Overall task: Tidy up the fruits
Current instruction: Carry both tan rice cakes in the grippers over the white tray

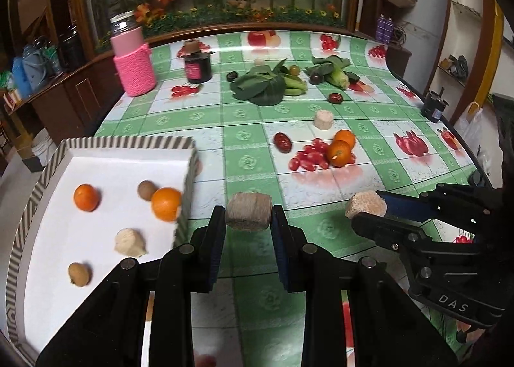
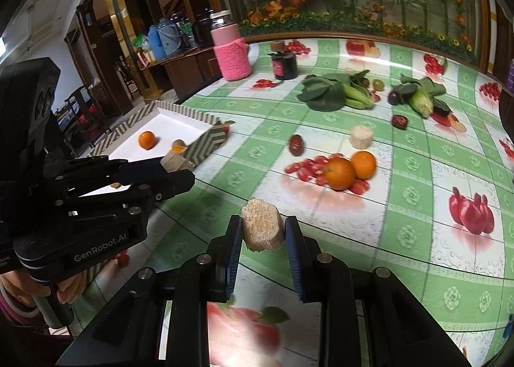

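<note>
The left gripper (image 1: 248,216) is clamped on a brownish cut chunk (image 1: 248,212), held clear above the green checked tablecloth (image 1: 244,129), just right of the striped-rim white tray (image 1: 128,143). The right gripper (image 2: 262,232) pinches a paler, grainy chunk (image 2: 262,228) between its blue pads (image 2: 235,248); in the left wrist view that same tool enters from the right, and its black body carries the raised letters "DAS" (image 1: 453,298). In the right wrist view the left tool's handle reads "GenRobot.AI" (image 2: 100,249), with a person's fingers (image 2: 69,290) wrapped beneath it. Inside the tray, to the left of the left gripper, lie two oranges (image 1: 86,197), two small brown round fruits (image 1: 78,274) and a pale chunk (image 1: 130,242). Ahead of both grippers on the cloth sit two more oranges (image 1: 340,152) touching each other, a dark red date (image 1: 282,142) to their left, and another pale chunk (image 1: 323,119) beyond them. Farther off lie leafy greens (image 1: 260,85), an ear of corn (image 1: 339,77) and a second date (image 1: 336,98). At the far left stand a pink bottle in a knitted sleeve (image 1: 133,58) and a dark jar (image 1: 197,66) whose label is too small to read.
</note>
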A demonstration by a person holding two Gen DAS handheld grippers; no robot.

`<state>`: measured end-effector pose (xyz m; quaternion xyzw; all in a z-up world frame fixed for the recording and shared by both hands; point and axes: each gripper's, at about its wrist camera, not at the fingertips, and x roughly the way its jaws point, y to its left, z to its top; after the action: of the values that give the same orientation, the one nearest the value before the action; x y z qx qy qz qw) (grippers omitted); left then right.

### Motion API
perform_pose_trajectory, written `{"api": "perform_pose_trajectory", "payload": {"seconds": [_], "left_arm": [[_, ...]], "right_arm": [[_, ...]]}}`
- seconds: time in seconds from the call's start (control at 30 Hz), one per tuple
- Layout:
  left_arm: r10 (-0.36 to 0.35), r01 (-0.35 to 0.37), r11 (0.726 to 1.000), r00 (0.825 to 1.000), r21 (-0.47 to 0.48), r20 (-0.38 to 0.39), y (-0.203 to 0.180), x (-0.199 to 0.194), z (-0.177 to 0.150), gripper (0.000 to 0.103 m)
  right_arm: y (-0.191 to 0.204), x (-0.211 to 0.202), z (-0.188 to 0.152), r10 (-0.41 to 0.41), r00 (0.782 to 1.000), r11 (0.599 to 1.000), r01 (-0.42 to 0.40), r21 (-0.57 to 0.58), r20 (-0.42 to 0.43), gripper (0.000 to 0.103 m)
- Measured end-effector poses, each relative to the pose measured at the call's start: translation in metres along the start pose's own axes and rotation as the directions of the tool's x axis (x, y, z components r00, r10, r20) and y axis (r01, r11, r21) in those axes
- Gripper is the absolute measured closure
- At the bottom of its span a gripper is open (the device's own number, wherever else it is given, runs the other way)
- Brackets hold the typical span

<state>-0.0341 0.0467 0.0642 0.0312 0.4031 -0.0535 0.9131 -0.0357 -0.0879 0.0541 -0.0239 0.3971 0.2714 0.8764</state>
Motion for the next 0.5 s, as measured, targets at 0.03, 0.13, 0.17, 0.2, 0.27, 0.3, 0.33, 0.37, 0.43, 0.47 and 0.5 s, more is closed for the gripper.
{"api": "perform_pose_trajectory", "payload": {"seconds": [0.03,0.13,0.17,0.2,0.27,0.3,0.33,0.37,0.43,0.47,0.5], "left_arm": [[0.001,-0.001,1.0,1.0,-0.006,0.001,0.003,-0.001,-0.001,0.078],[0.008,-0.008,1.0,1.0,-0.023,0.002,0.015,-0.006,-0.004,0.078],[0.014,-0.014,1.0,1.0,-0.028,0.004,0.019,-0.008,-0.005,0.078],[0.02,-0.019,0.999,1.0,-0.032,0.005,0.022,-0.009,-0.005,0.078],[0.033,-0.033,0.999,0.999,-0.038,0.009,0.03,-0.012,-0.007,0.078],[0.04,-0.039,0.998,0.999,-0.042,0.01,0.034,-0.014,-0.007,0.078],[0.047,-0.047,0.998,0.999,-0.046,0.01,0.039,-0.015,-0.008,0.078],[0.055,-0.054,0.997,0.998,-0.05,0.01,0.043,-0.016,-0.009,0.078],[0.072,-0.071,0.996,0.997,-0.059,0.011,0.053,-0.018,-0.01,0.078],[0.076,-0.076,0.995,0.997,-0.063,0.011,0.057,-0.019,-0.01,0.077],[0.083,-0.082,0.994,0.996,-0.068,0.011,0.061,-0.019,-0.01,0.077]], "right_arm": [[0.005,0.001,0.001,0.003,1.0,1.0,-0.003,-0.01,-0.001,0.076],[0.015,0.004,0.004,0.014,1.0,0.999,-0.014,-0.031,-0.005,0.076],[0.019,0.005,0.005,0.018,1.0,0.999,-0.018,-0.04,-0.006,0.076],[0.023,0.006,0.006,0.021,1.0,0.999,-0.021,-0.045,-0.007,0.076],[0.03,0.008,0.008,0.028,1.0,0.998,-0.028,-0.055,-0.006,0.076],[0.032,0.009,0.008,0.03,1.0,0.998,-0.03,-0.058,-0.006,0.076],[0.035,0.01,0.009,0.033,0.999,0.997,-0.034,-0.063,-0.006,0.076],[0.038,0.011,0.011,0.038,0.999,0.997,-0.038,-0.068,-0.006,0.076],[0.045,0.013,0.013,0.043,0.999,0.996,-0.044,-0.08,-0.008,0.076],[0.048,0.014,0.015,0.047,0.999,0.995,-0.048,-0.085,-0.008,0.076],[0.051,0.016,0.017,0.052,0.999,0.994,-0.052,-0.091,-0.009,0.076]]}}
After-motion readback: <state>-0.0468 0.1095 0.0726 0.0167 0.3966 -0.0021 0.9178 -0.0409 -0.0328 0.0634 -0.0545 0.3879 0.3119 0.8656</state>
